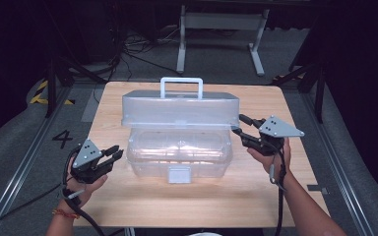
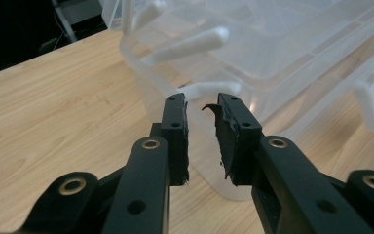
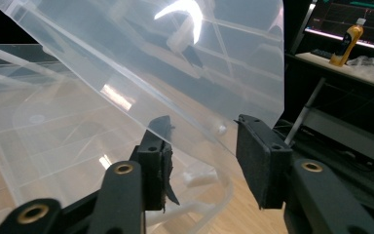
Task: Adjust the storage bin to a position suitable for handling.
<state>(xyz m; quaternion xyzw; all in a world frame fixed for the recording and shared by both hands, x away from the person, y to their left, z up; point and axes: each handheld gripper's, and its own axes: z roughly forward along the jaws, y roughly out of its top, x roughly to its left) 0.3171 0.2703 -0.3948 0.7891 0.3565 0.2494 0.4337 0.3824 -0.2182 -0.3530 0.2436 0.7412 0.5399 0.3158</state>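
A clear plastic storage box (image 1: 177, 157) stands mid-table with its lid (image 1: 179, 110) swung up, a white handle (image 1: 181, 86) on top and a latch (image 1: 179, 173) at the front. My left gripper (image 1: 115, 152) rests just left of the box's base. In the left gripper view its jaws (image 2: 202, 105) stand a little apart with nothing between them, pointing at the box wall (image 2: 272, 58). My right gripper (image 1: 238, 124) is at the lid's lower right corner. Its jaws (image 3: 202, 122) are open astride the lid's edge (image 3: 175, 63), the right pad clear of it.
The wooden table (image 1: 128, 206) has bare room in front of the box and at both sides. A white desk frame (image 1: 221, 34) and cables lie on the floor beyond. An orange bottle (image 3: 349, 41) stands on a far shelf.
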